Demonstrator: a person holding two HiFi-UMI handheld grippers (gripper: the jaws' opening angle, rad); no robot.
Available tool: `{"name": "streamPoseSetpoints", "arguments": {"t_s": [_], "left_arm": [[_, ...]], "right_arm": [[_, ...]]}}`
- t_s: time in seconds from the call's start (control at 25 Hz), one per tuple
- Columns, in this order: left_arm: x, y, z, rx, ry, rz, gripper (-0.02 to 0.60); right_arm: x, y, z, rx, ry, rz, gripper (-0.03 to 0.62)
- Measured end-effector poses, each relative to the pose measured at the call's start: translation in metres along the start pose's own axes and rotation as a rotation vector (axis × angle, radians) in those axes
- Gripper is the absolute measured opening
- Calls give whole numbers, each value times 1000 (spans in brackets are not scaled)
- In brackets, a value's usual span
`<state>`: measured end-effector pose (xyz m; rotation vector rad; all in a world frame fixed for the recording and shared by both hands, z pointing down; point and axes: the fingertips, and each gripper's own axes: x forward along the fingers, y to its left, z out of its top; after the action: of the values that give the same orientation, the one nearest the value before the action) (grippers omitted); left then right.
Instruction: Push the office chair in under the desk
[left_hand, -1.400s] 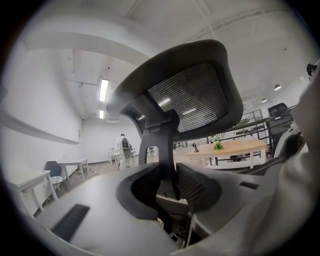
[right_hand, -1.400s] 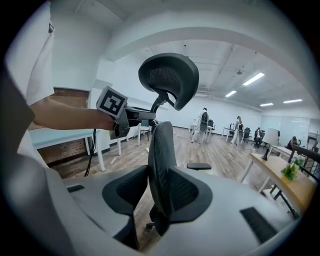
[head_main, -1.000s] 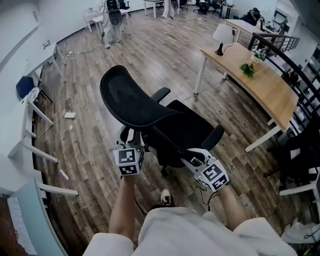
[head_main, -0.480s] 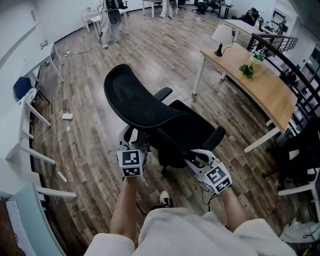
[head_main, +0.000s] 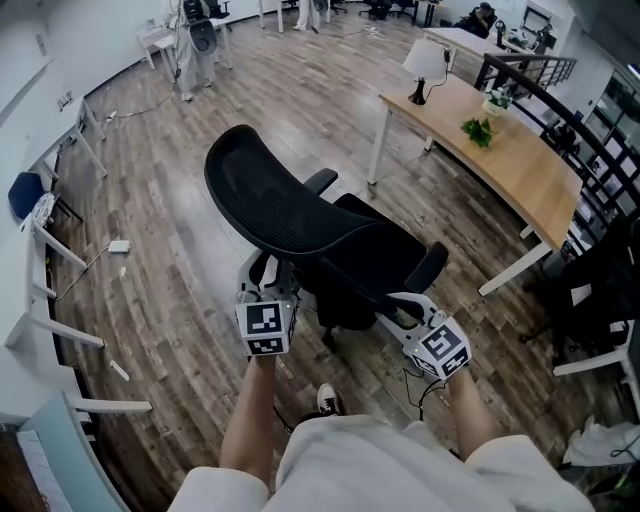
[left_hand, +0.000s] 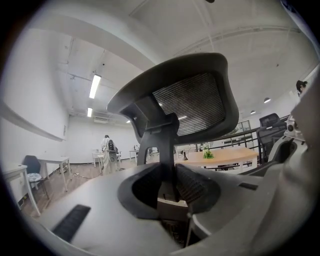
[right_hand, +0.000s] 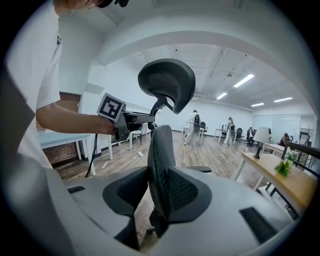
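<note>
**Firmly held from behind, office chair (head_main: 375, 255) faces the table (head_main: 520, 175)**

The left gripper (left_hand: 172, 181) is closed on the black post (left_hand: 167, 145) that carries the chair's mesh headrest (head_main: 260, 195). Its ribbed fingers (left_hand: 197, 185) press the post from both sides with no gap showing. The right gripper (right_hand: 160, 186) is likewise clamped, and its fingers (right_hand: 186, 192) pinch the curved rim of the backrest (right_hand: 159, 150), which stands upright between them. In the head view the chair stands on the wood floor (head_main: 200, 280) directly in front of the person. Its back is toward the grippers and its seat is turned toward the wooden table to the upper right.

Compared with a second ago, the table's white corner leg (head_main: 375, 140) appears nearer the chair's armrest (head_main: 320, 180), and the table takes up more of the frame. Both grips sit on the same parts of the chair as before.

A strip of bare floor separates the seat's front edge from the table's long near edge. That edge runs from the corner leg to a second white leg (head_main: 510, 272) lower right, with open space beneath the top between them. A lamp (head_main: 422, 62) and a small plant (head_main: 478, 130) stand on the table, towards its far end. One shoe (head_main: 327, 400) rests on the floor just behind the chair's base.
</note>
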<state>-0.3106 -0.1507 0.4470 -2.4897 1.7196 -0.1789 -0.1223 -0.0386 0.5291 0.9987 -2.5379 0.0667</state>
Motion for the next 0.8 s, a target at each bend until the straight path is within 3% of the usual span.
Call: {"name": "streamPoseSetpoints", "arguments": {"t_s": [0.6,0.8], "left_arm": [[62,-37,9,-21,-29,-145,112],[85,-45,10,-19,-27,-161,110]], "right_arm": [[-10,-64,-13,16,53,-129,147],[-10,-85,-14,23,51,-141,148]]}}
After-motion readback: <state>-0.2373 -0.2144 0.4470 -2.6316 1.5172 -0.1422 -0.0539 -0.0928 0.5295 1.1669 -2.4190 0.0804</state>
